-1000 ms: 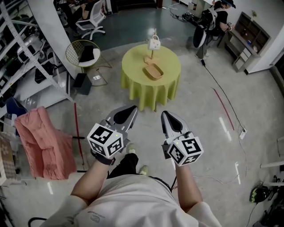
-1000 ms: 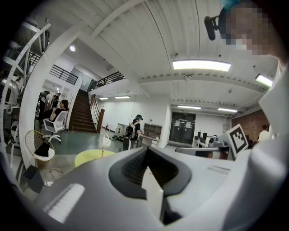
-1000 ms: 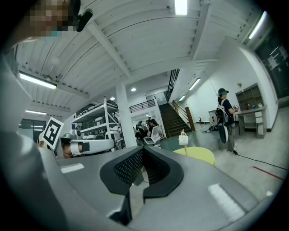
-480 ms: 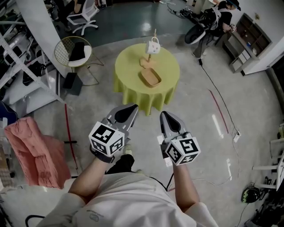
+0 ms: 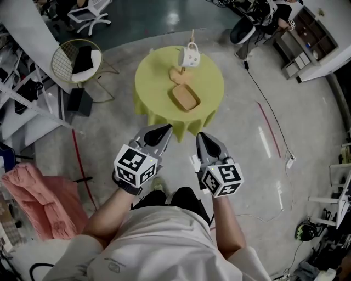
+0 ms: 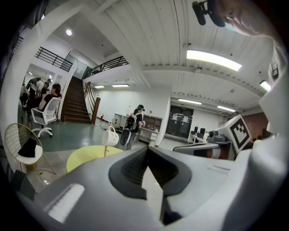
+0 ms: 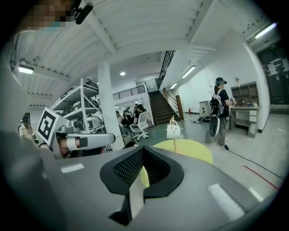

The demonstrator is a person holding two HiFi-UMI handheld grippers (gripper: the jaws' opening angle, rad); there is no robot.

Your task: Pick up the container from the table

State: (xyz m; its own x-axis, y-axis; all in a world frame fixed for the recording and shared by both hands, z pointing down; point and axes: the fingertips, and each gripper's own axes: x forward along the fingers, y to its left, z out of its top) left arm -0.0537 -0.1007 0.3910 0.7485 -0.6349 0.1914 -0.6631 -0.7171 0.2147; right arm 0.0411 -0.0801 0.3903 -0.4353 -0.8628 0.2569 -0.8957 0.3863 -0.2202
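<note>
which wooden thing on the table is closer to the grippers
The larger wooden tray, toward the near edge of the table; the smaller wooden piece sits farther back, beside the hanging mug.

Large open laboratory or workshop hall on two levels.
- Polished grey floor [image 5: 307,115]
- White ribbed ceiling [image 6: 149,36] with strip lights [image 6: 212,60]
- Staircase [image 6: 74,106] up to a railed mezzanine [image 6: 106,65]
- Metal shelving racks [image 7: 88,110] loaded with equipment
- White swivel chair [image 5: 88,11] and wire-frame chair [image 5: 66,60] at the edge
- Open-shelved cabinets [image 5: 307,35] by a wall
- Round table [image 5: 208,77] under yellow-green cloth, standing mid-floor
- Several persons about, one [image 7: 218,110] wearing a backpack
</note>
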